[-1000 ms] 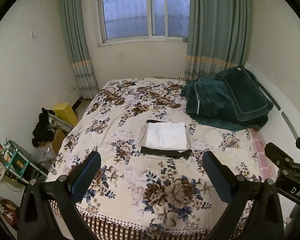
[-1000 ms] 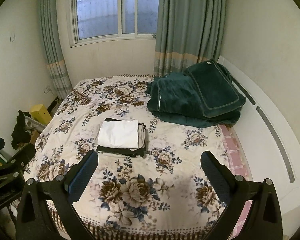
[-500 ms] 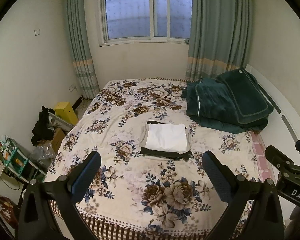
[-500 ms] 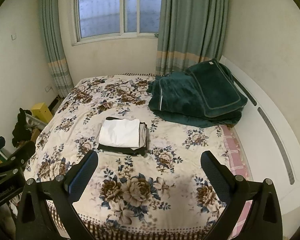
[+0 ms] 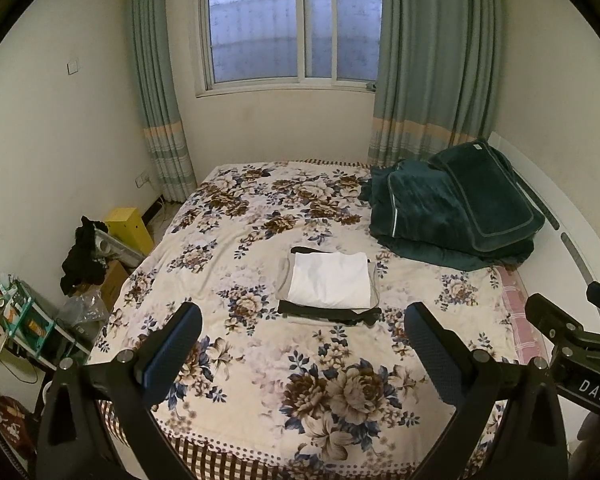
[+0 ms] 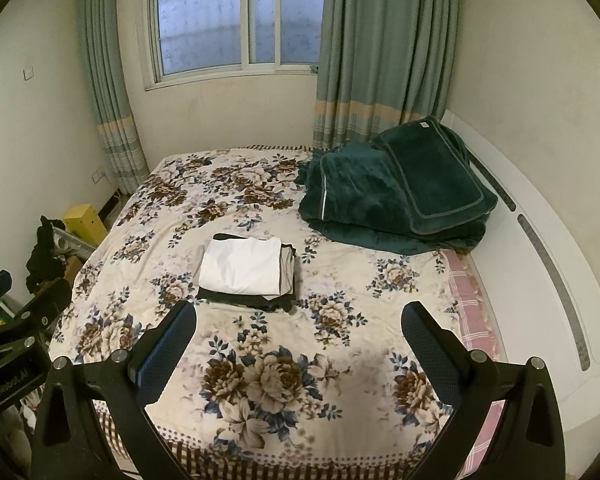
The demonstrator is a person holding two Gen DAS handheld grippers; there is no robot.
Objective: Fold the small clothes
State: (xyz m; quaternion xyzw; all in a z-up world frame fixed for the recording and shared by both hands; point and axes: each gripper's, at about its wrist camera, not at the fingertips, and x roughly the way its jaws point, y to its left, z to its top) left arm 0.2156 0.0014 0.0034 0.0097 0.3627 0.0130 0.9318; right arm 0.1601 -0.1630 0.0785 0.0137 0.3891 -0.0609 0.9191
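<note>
Since a second ago both tools have drawn back and up a little — the bed sits lower in each view and more window shows — while the clothes have not shifted. The left tool (image 5: 302, 344) is spread wide with nothing between its fingers, held above the near end of the bed (image 5: 260, 408). The right tool (image 6: 300, 340) is spread the same way, also empty, just beside the left one. The folded stack of clothes (image 5: 330, 285) — a white piece on top, grey and black beneath — lies flat near the middle of the floral bedspread, well apart from both tools. A dark green blanket (image 6: 396, 196) is heaped by the headboard side, clear of the stack.
</note>
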